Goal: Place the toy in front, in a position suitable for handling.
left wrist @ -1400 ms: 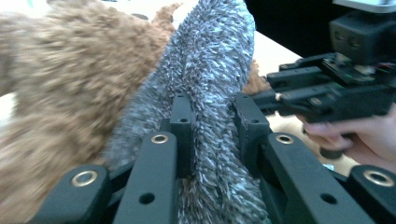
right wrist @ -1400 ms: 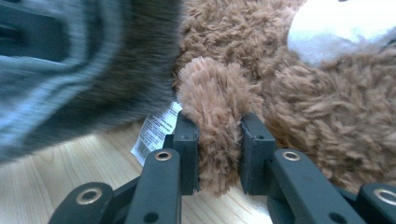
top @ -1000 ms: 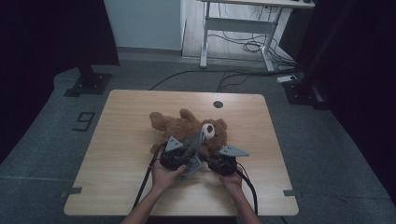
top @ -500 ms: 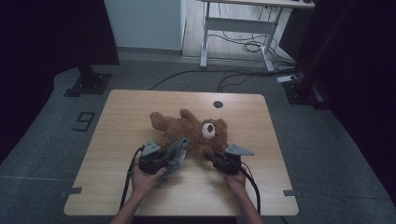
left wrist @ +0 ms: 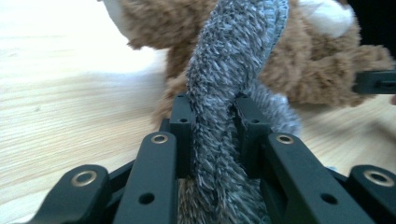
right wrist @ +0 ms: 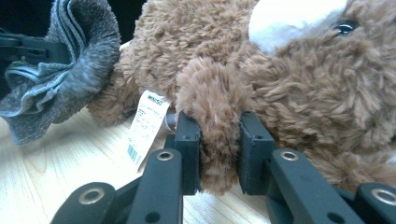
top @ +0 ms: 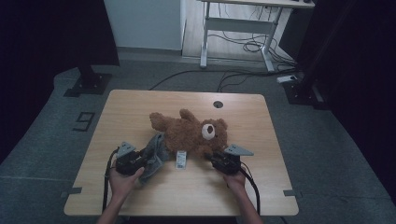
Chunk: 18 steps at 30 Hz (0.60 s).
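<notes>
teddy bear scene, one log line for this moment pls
left claw: shut on grey cloth | right claw: shut on teddy bear limb | table

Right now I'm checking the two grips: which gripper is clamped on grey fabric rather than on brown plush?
The left gripper: its jaws pinch the fuzzy grey garment. The right gripper is shut on a brown paw of the teddy bear.

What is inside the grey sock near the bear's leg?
The grey sock covers one bear leg; the foot inside is hidden. Left gripper pinches the sock.
</notes>
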Each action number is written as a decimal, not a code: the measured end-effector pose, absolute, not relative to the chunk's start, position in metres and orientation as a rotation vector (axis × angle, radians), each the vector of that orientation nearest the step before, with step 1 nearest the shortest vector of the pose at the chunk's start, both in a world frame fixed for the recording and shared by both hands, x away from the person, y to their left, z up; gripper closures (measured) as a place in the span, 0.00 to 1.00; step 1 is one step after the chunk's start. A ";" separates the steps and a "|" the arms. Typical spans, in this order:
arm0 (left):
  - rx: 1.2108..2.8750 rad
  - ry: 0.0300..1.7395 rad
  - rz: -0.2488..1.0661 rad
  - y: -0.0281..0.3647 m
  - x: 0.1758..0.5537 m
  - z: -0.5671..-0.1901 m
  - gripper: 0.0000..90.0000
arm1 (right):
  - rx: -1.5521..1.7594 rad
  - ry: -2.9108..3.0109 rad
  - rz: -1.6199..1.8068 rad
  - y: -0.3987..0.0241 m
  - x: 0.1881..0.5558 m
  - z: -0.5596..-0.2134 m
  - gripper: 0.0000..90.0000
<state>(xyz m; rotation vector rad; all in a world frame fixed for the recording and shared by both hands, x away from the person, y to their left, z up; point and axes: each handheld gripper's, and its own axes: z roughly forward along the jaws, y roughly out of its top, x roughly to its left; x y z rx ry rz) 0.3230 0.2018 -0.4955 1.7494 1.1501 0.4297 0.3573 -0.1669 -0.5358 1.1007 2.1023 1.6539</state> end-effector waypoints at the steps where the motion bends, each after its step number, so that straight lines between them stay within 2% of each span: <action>1: 1.752 1.135 0.425 0.198 0.322 -0.494 0.81 | 1.100 2.103 1.655 -0.167 0.357 -0.536 0.81; 9: 1.785 1.011 0.387 0.147 0.323 -0.479 0.81 | 1.094 2.105 1.657 -0.166 0.356 -0.535 0.81; 18: 1.818 0.967 0.352 0.110 0.331 -0.477 0.81 | 1.090 2.105 1.657 -0.166 0.356 -0.535 0.81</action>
